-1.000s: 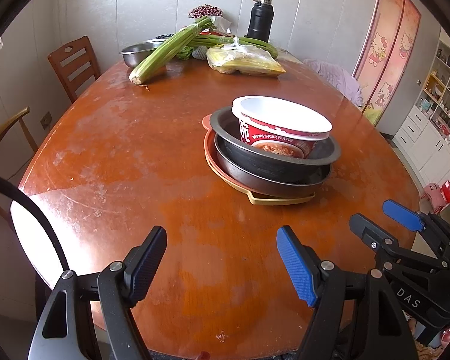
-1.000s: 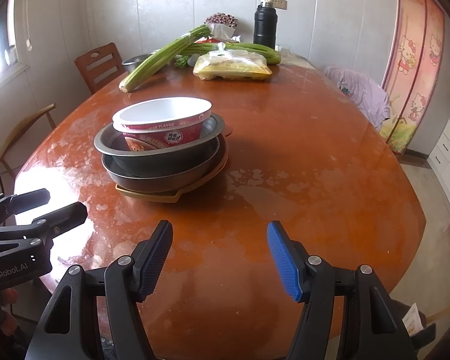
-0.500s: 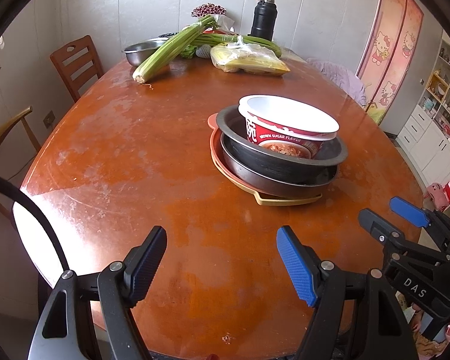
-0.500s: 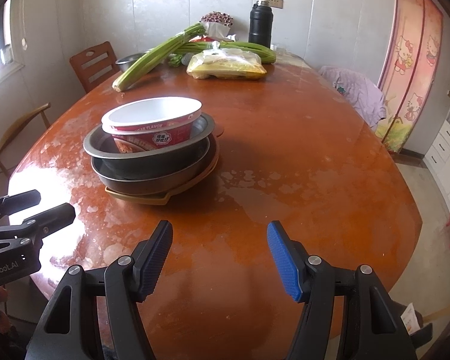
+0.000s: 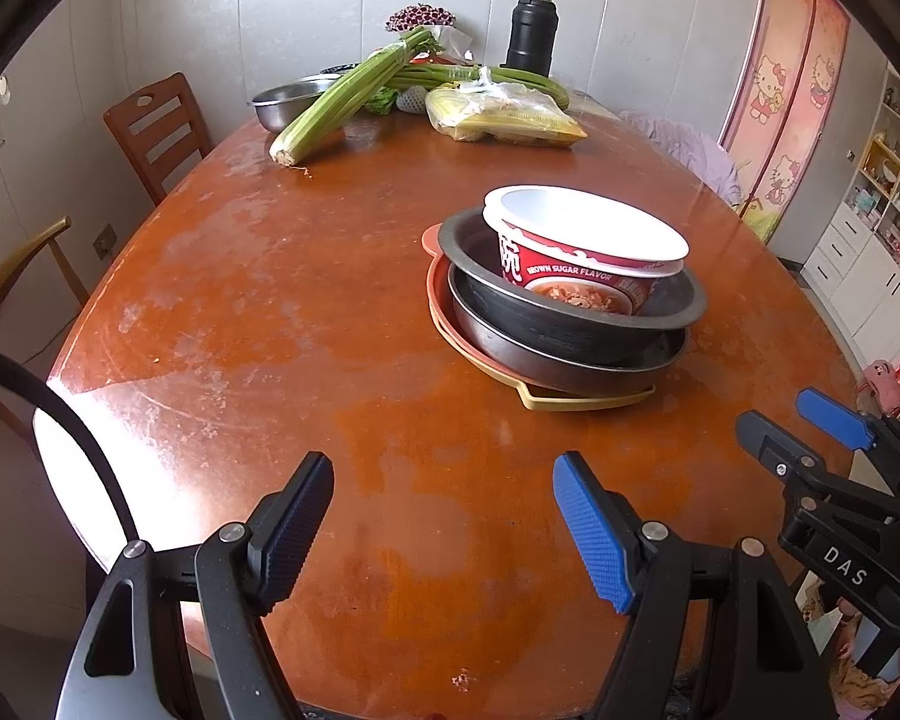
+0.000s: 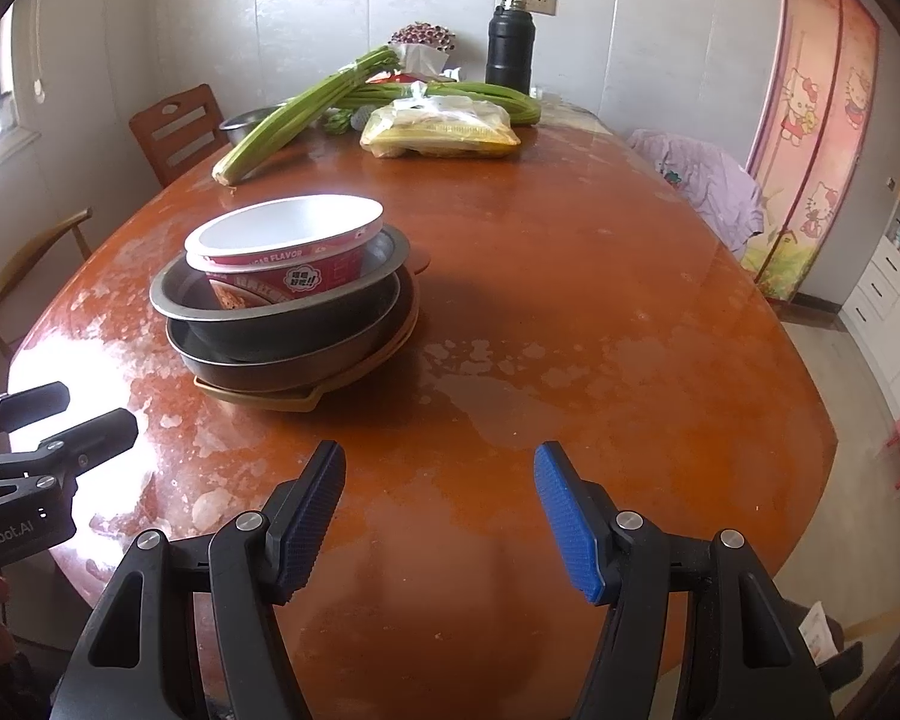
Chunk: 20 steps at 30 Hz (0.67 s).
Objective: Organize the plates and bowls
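Left gripper (image 5: 444,519) and right gripper (image 6: 439,516): jaws released, empty. Ahead of them, the noodle bowl (image 5: 588,249) hides the stacked pans' (image 5: 570,330) interiors; the bottom plate (image 5: 582,401) shows only its rim.

Both views are taken from just behind a tool, angled downward along its two fingers over the near end of the oval reddish-brown wooden table (image 5: 282,312). The left view is set left of the stacked dishes topped by a red-and-white paper bowl (image 5: 582,252), the right view right of them. The stack, the table and the far wall are shared.
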Tool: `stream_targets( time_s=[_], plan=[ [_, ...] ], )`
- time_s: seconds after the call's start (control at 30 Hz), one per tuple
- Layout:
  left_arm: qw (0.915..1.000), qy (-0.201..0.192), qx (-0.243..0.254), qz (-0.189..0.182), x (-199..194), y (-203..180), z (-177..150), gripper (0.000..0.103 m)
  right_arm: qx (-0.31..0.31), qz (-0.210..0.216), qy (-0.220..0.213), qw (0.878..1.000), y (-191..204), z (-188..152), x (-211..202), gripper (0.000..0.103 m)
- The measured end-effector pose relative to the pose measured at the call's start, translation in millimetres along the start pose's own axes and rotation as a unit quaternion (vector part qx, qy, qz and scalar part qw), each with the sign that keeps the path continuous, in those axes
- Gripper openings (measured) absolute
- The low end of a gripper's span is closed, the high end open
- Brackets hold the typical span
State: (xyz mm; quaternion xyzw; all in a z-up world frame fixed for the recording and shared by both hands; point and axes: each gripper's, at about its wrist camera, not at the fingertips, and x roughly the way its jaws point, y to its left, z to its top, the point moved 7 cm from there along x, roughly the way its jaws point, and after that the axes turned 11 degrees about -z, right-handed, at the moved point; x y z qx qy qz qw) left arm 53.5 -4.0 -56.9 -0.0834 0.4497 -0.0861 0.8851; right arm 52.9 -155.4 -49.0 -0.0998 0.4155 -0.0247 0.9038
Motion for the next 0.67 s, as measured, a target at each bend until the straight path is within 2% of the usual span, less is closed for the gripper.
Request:
stream_targets(
  time_s=[0.47, 0.57, 0.67],
  plan=[
    [1.0, 0.006, -0.001, -0.001, 8, 7, 7, 0.075, 0.005, -0.016, 0.002, 1.0, -11, 9, 5, 0.067],
    [0.9994, -0.011, -0.014, -0.028, 8, 14, 18, 0.076, 0.013, -0.02, 0.001, 1.0, -18, 16, 8, 0.067],
    [0.999, -0.039, -0.023, -0.002, -4, 42, 38, 0.077, 0.032, -0.014, 0.008, 0.999, -34, 27, 13, 0.067]
  ],
)
